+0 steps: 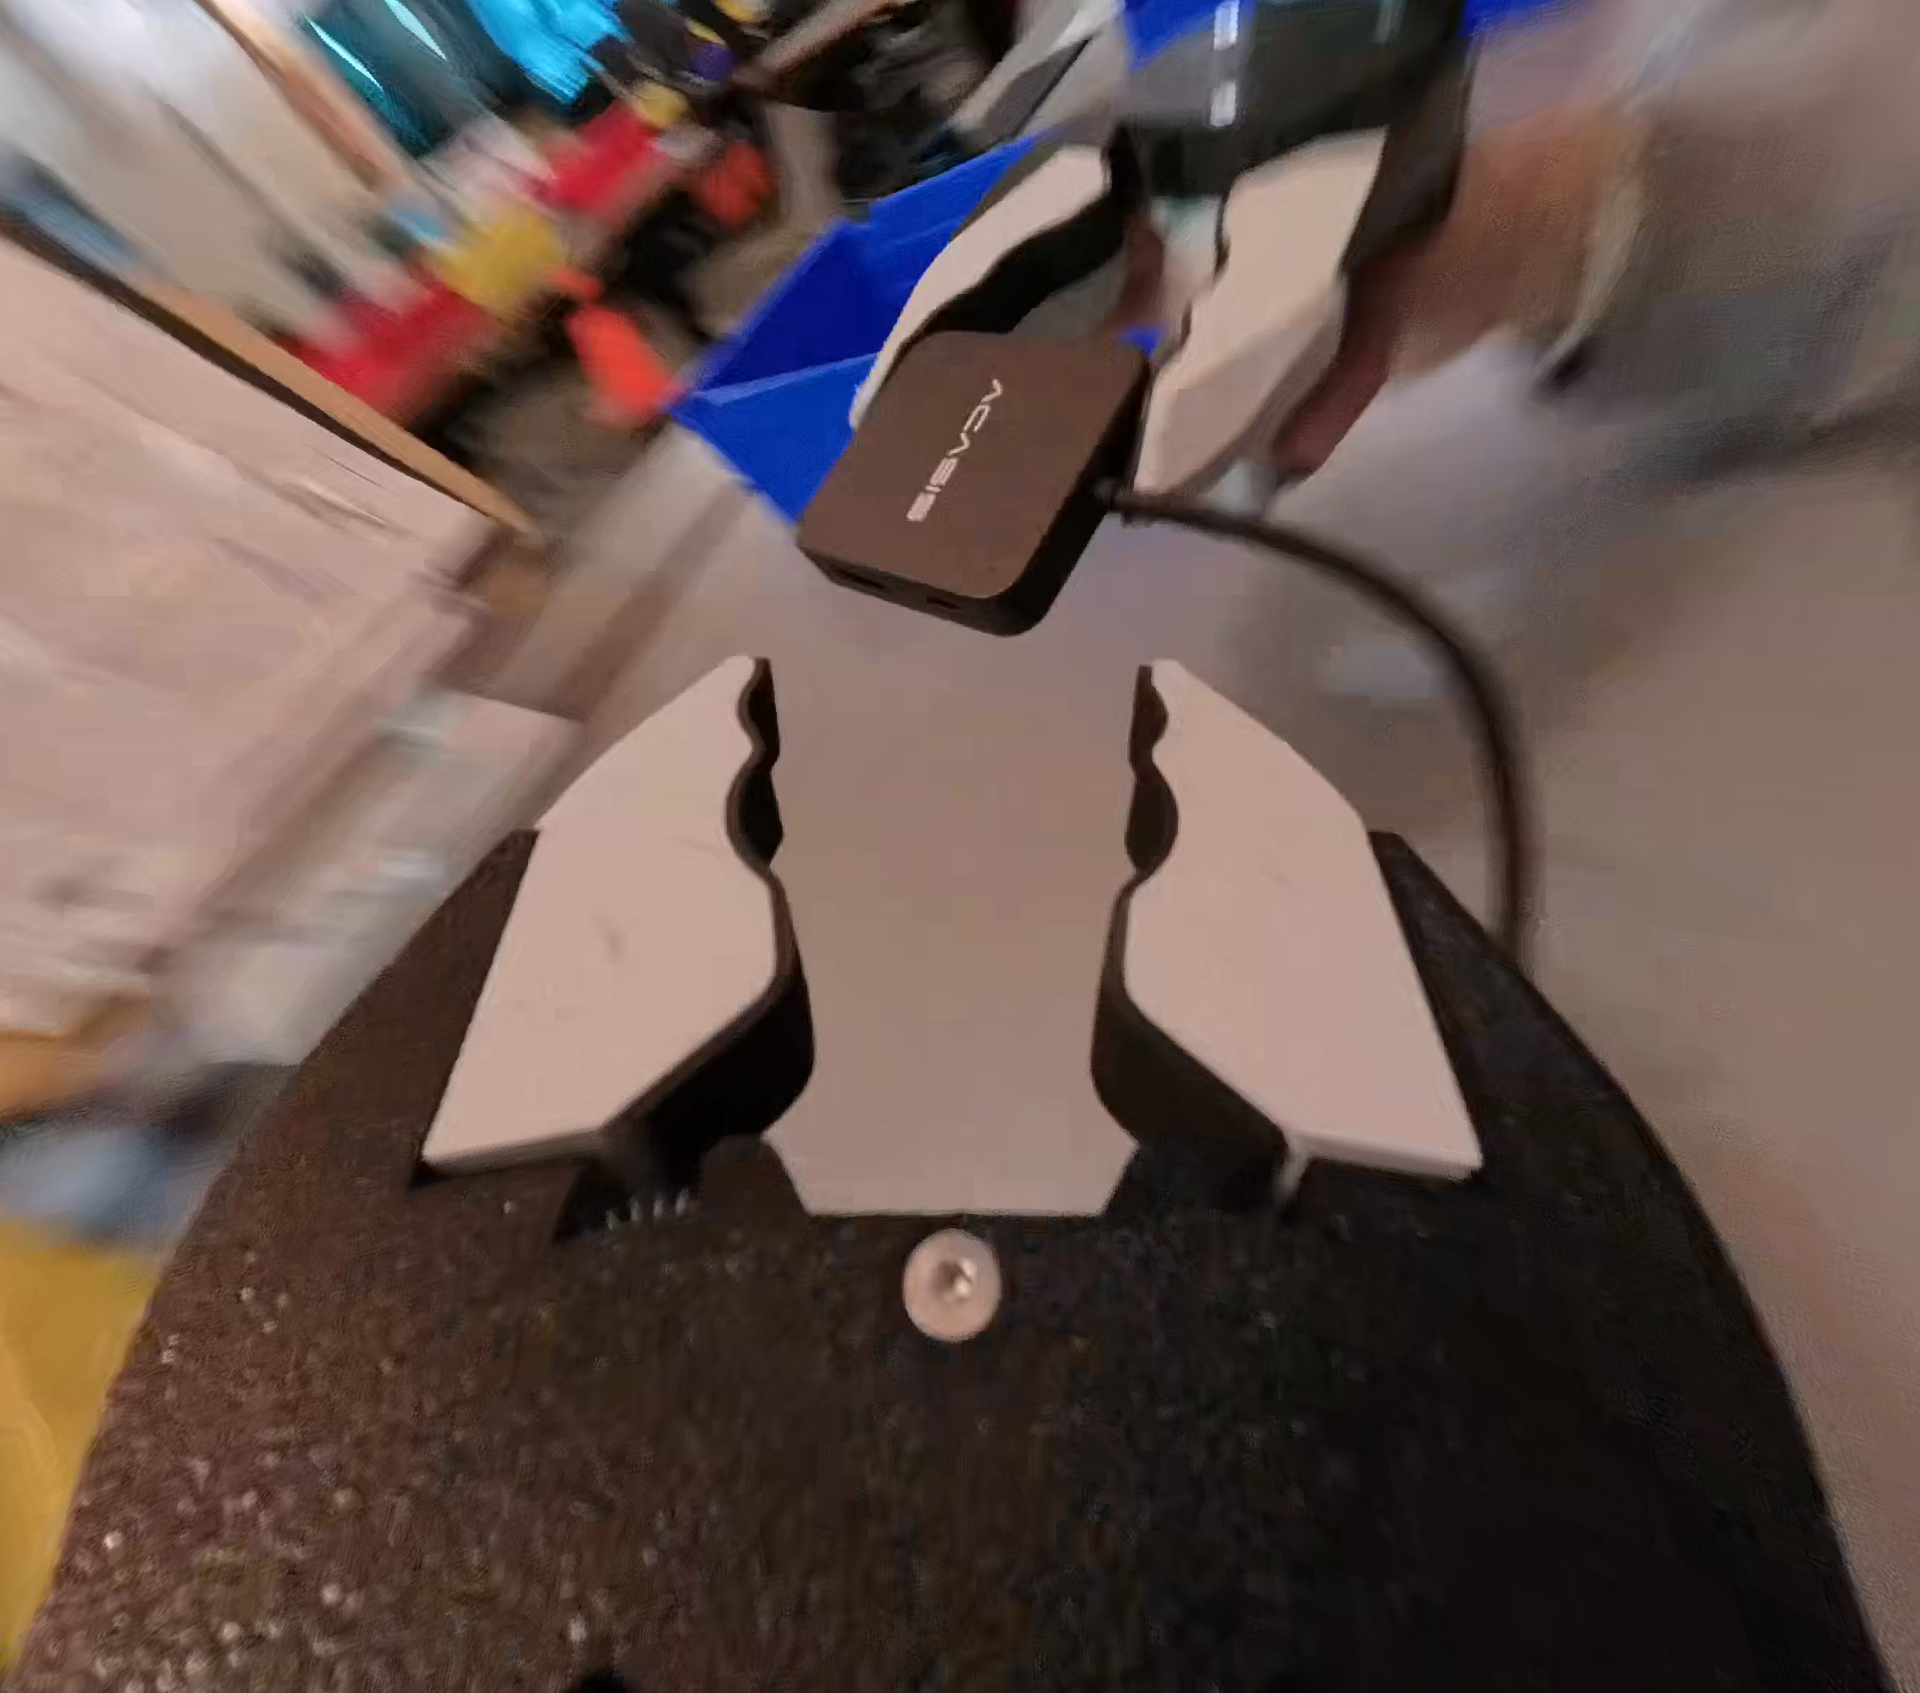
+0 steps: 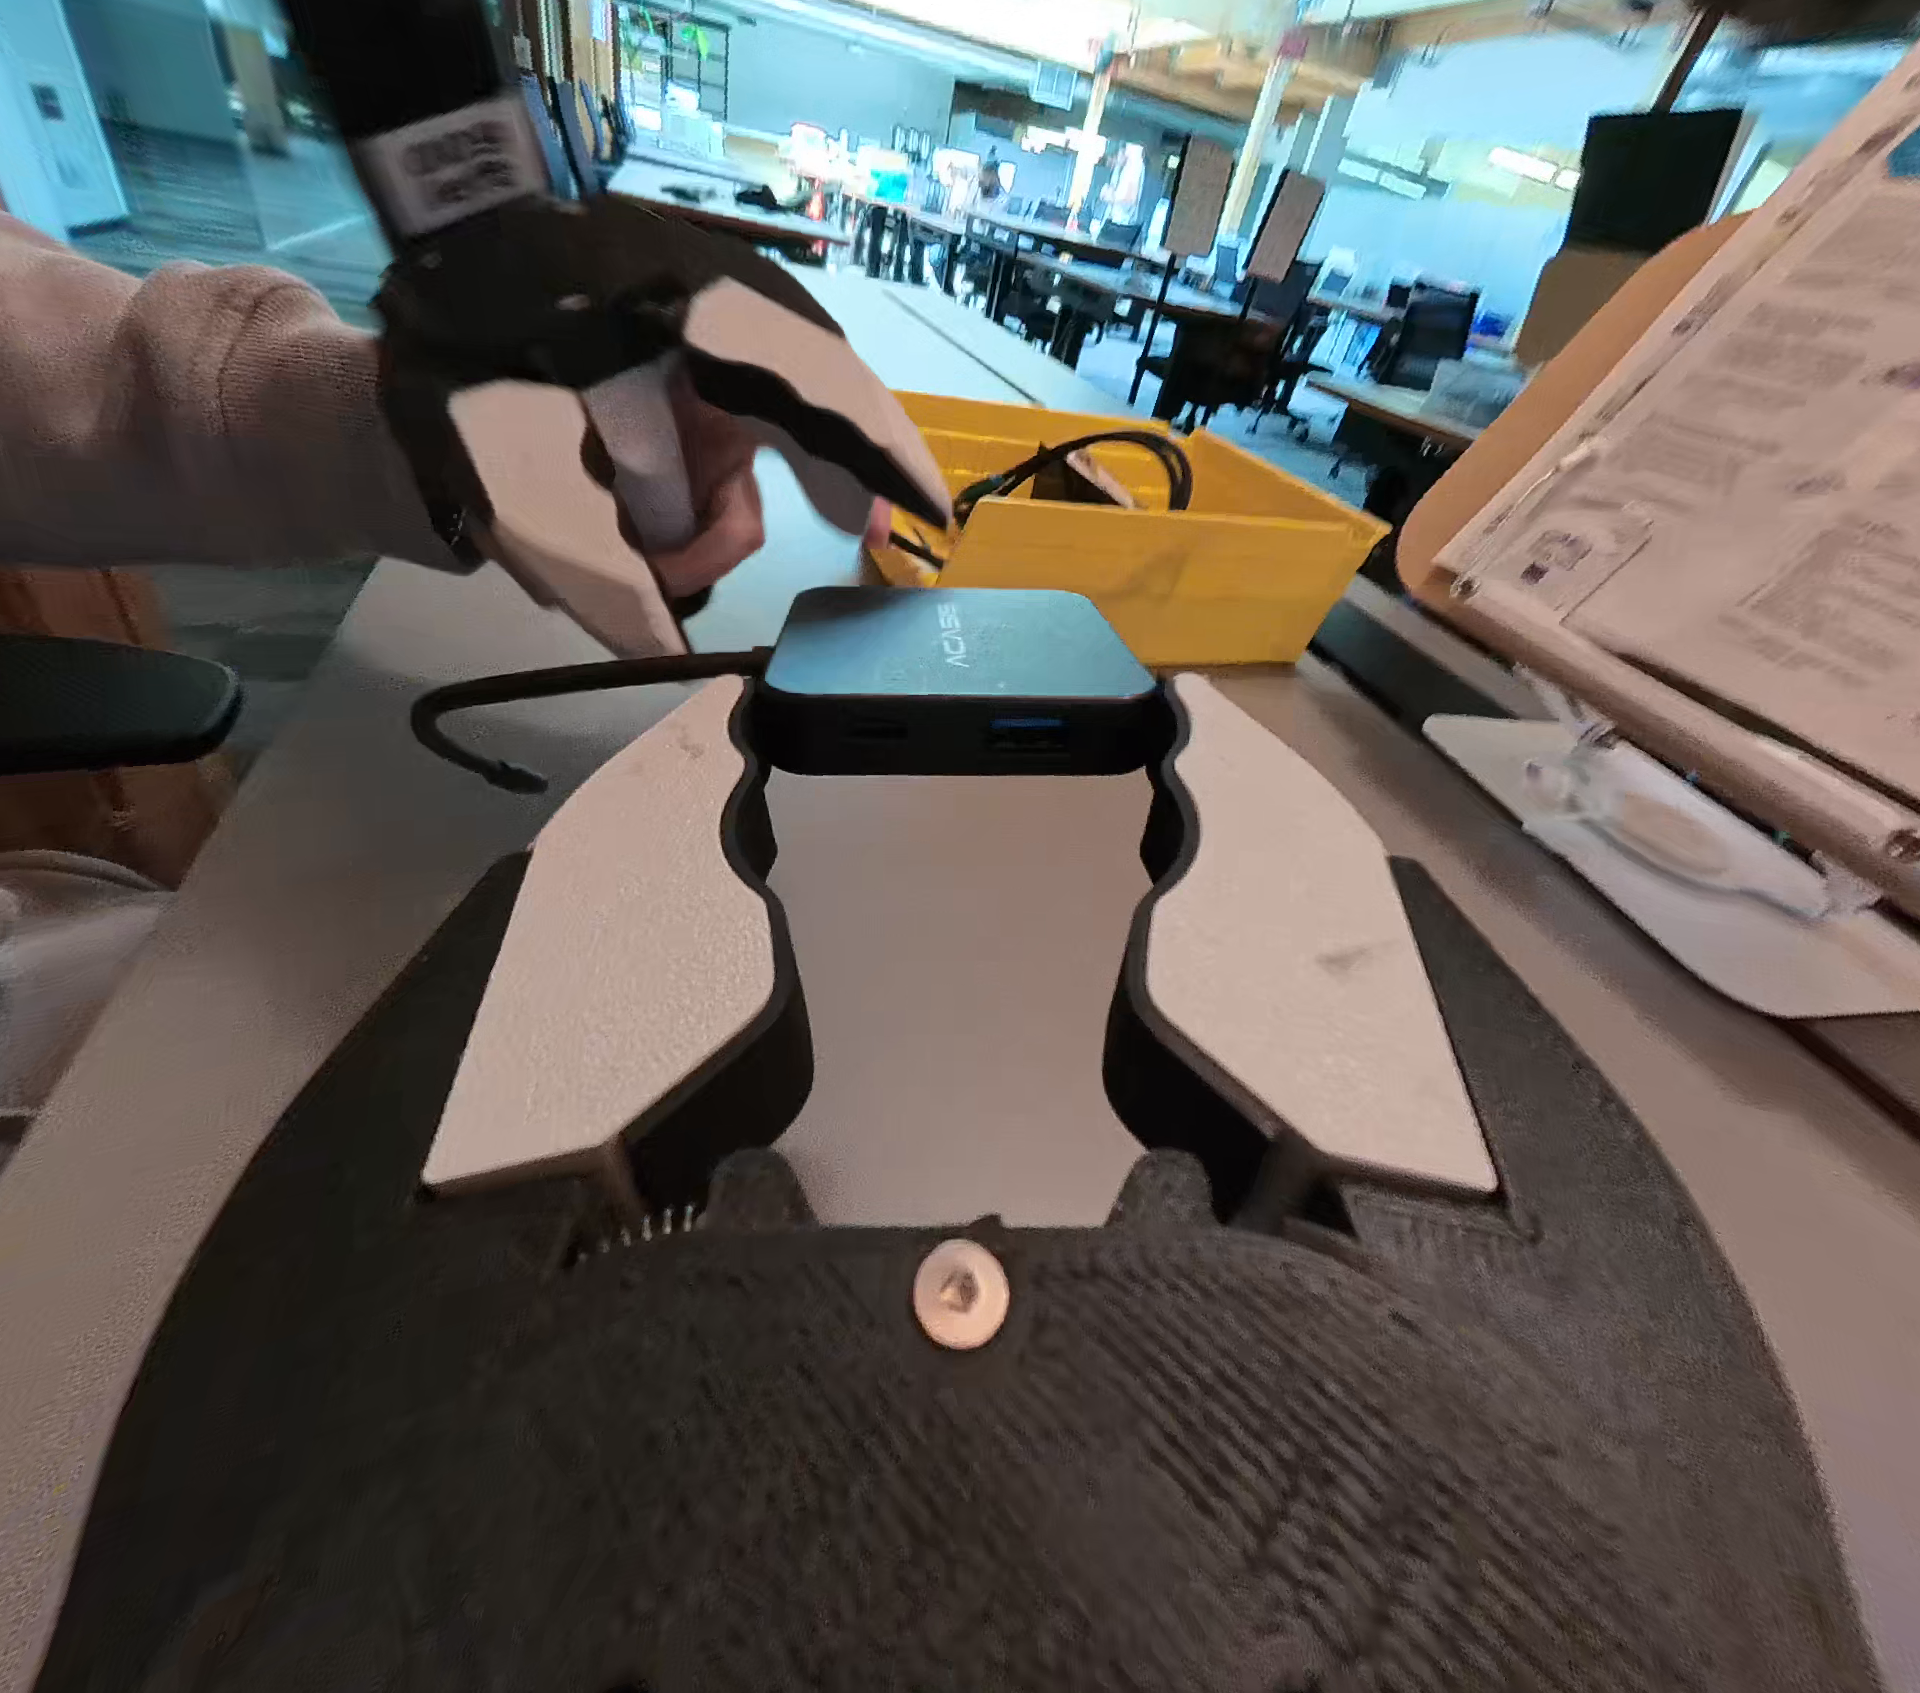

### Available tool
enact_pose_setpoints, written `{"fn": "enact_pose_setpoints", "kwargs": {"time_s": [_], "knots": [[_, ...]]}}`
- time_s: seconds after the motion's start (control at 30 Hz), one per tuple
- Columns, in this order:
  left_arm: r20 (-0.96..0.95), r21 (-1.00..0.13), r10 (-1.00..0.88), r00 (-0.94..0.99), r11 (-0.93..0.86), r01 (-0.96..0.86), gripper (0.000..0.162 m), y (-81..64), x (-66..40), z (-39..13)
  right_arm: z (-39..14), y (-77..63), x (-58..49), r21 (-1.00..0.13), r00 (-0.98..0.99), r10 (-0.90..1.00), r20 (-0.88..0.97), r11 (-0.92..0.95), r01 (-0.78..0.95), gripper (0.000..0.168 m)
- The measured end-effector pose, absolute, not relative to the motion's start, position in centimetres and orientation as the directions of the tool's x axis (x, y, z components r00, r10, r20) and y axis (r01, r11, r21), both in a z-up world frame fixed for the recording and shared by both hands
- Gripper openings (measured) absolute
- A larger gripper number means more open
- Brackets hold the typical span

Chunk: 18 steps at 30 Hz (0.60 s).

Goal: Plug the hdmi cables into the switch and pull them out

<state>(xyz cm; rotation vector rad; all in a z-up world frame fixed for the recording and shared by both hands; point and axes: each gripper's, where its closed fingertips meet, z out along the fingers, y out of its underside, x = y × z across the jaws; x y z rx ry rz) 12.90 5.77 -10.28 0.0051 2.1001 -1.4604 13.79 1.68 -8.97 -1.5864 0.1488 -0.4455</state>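
Observation:
The switch (image 2: pixel 956 656) is a small flat black box with ports on its front face. My right gripper (image 2: pixel 958 700) is shut on the switch, one finger on each side, low over the grey table (image 2: pixel 956 968). The switch's own black cable (image 2: pixel 561 682) curls off to the left, its free end lying on the table. In the left wrist view the switch (image 1: pixel 977 480) sits just ahead of my left gripper (image 1: pixel 954 672), which is open and empty. The left gripper also shows in the right wrist view (image 2: pixel 800 573), open, just left of the switch. Black cables (image 2: pixel 1122 459) lie in a yellow bin.
The yellow bin (image 2: pixel 1195 594) stands right behind the switch. A blue bin (image 1: pixel 821 355) lies beyond it in the left wrist view. A tilted board with papers (image 2: pixel 1714 417) and a clear plastic packet (image 2: pixel 1662 833) are at the right. A black chair armrest (image 2: pixel 104 698) is at the left edge.

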Motion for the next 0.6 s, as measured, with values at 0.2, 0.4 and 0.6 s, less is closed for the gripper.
{"fn": "enact_pose_setpoints", "kwargs": {"time_s": [0.2,0.4,0.6], "knots": [[0.583,-0.811,-0.144,-0.800,-0.041,-0.584,0.068,5.6,13.4,-8.9,-8.1,2.9,12.2,-0.962,0.922,-0.300,0.245,0.044,0.270,0.071],[0.740,-0.672,0.089,-0.667,0.041,-0.740,0.024,2.9,10.6,-10.7,-10.4,4.0,12.2,-0.958,0.918,-0.277,0.284,-0.054,0.280,0.070],[0.883,-0.467,-0.035,-0.467,0.025,-0.884,0.013,2.6,12.0,-12.5,-12.6,3.7,13.8,-0.956,0.894,-0.342,0.288,-0.156,0.248,0.071]]}}
